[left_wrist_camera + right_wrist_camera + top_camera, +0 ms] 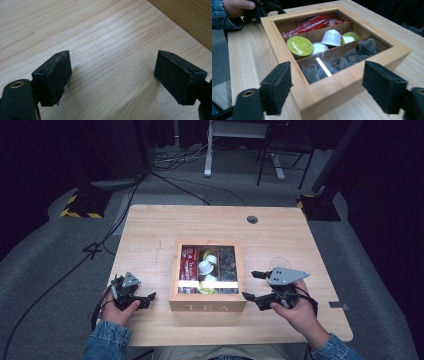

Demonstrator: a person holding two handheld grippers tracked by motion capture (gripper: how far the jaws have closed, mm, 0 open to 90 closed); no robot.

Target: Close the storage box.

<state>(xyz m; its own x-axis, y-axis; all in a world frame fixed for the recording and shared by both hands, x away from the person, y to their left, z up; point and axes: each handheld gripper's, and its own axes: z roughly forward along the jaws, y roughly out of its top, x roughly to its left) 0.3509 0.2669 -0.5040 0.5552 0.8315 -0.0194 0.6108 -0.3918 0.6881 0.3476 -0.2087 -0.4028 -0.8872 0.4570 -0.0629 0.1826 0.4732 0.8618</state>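
Wooden tea box [207, 306] mid-bench [145, 230], lid shut. Right claw [252, 285] just right of box, spread wide, empty, touching nothing. Left claw [150, 299] left of box, spread too, empty over bare wood.

We see the wooden tea box [207, 306] standing mid-worktop [150, 230], the one obstacle between the left gripper [148, 298] and the right gripper [252, 285]. Bare wood lies open behind the box and along both its sides. Its clear lid [332, 62] covers the red sachets [309, 25], coffee capsules [300, 45] and dark tea bags [352, 58]. The right gripper's fingers [275, 86] straddle the box's near corner.
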